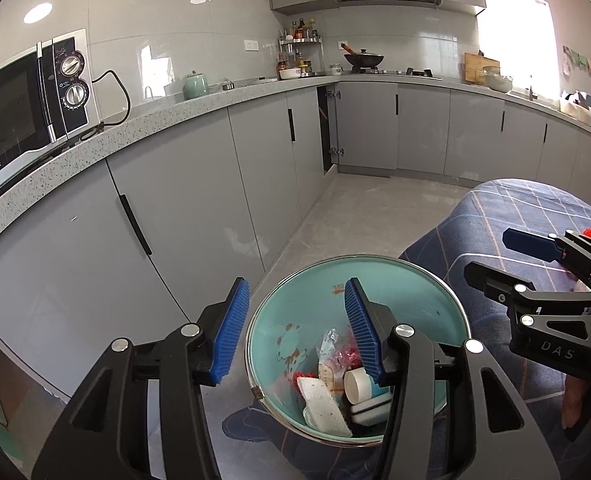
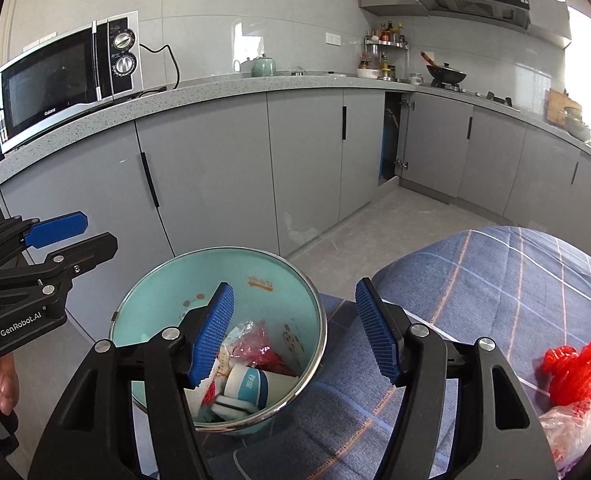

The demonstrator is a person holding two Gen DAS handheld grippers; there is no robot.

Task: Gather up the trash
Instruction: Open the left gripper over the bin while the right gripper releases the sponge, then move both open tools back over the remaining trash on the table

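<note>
Left wrist view: left gripper (image 1: 297,330) jaws apart w/ nothing between, above teal bin (image 1: 415,292). Bin's lower rim is hidden behind the fingers; contents jumbled, partly hard to ID: white cup (image 1: 357,386), tissue (image 1: 321,406), red wrapper bits. Right gripper (image 2: 295,334) also stands wide & empty, over bin edge. Red plastic trash (image 2: 575,372) lies on plaid cloth (image 2: 515,280), cut off at frame edge.

Microwave (image 2: 67,80), teapot (image 2: 264,67), wok (image 2: 445,74)
</note>
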